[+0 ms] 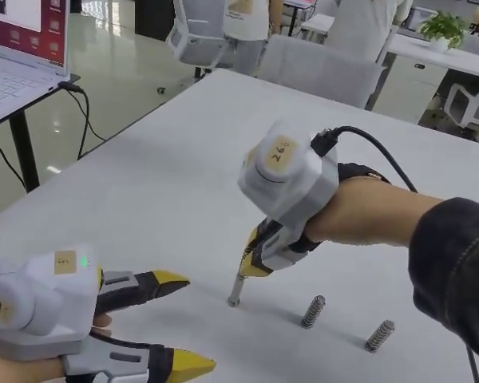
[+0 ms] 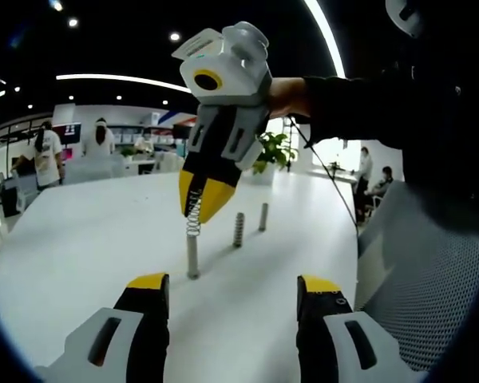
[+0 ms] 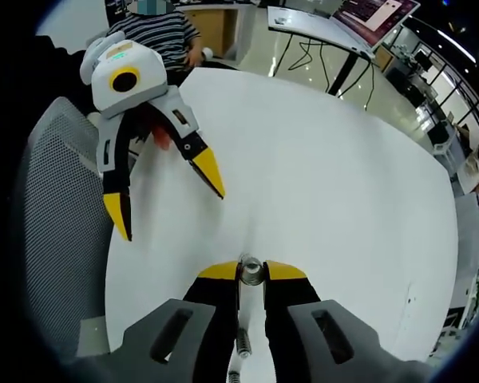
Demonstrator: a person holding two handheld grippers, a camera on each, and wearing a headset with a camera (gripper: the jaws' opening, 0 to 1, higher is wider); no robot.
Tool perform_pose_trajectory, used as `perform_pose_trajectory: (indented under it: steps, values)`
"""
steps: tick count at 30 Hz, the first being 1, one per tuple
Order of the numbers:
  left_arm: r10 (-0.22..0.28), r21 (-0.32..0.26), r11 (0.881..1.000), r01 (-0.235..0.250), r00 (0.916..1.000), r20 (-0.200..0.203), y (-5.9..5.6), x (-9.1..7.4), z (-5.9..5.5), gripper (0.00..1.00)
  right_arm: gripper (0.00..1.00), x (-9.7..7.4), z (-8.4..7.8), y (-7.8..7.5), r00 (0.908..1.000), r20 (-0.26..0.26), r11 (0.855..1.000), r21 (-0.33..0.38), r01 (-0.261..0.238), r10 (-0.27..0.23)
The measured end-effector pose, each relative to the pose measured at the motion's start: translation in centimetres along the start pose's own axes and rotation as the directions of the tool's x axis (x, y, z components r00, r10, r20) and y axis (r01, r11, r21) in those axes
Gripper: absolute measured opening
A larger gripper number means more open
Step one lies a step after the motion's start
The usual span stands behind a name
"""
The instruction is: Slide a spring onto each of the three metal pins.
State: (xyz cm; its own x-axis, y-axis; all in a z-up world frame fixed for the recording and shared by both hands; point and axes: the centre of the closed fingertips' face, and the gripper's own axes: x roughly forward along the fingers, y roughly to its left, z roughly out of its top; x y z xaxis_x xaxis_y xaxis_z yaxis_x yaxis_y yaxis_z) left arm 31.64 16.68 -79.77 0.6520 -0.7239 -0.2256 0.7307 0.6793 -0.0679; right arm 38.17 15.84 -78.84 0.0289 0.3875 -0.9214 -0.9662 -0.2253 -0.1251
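In the head view, your right gripper (image 1: 254, 263) tips steeply down over the bare pin (image 1: 236, 290), which stands upright on the table (image 1: 176, 175). That angle puts the jaws right above the pin's top. Beside it, the second pin (image 1: 312, 311) and the third pin (image 1: 379, 335) already wear springs. Your left gripper (image 1: 198, 322) sits at the near edge with its jaws wide and empty, likely held clear of the work.

In the left gripper view, the spring (image 2: 193, 214) hangs pinched in the right jaws. Its lower end is at the bare pin's tip, lined up to slide down.

In the right gripper view, your jaws are narrow and clamped on the spring's sides, which leaves its bore free for the pin.
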Motion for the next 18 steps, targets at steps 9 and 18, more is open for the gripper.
perform_pose_trajectory:
  steps: [9,18]
  values:
    - [-0.001,-0.001,1.0,0.001,1.0,-0.003,0.0,-0.1,-0.2,0.6,0.08,0.6,-0.1,-0.1,1.0,-0.005,1.0,0.005,-0.008,0.008]
    - [-0.004,-0.001,1.0,0.004,1.0,-0.007,0.0,0.0,-0.2,0.59,0.08,1.7,-0.3,0.0,0.9996,-0.013,1.0,0.016,-0.026,0.026]
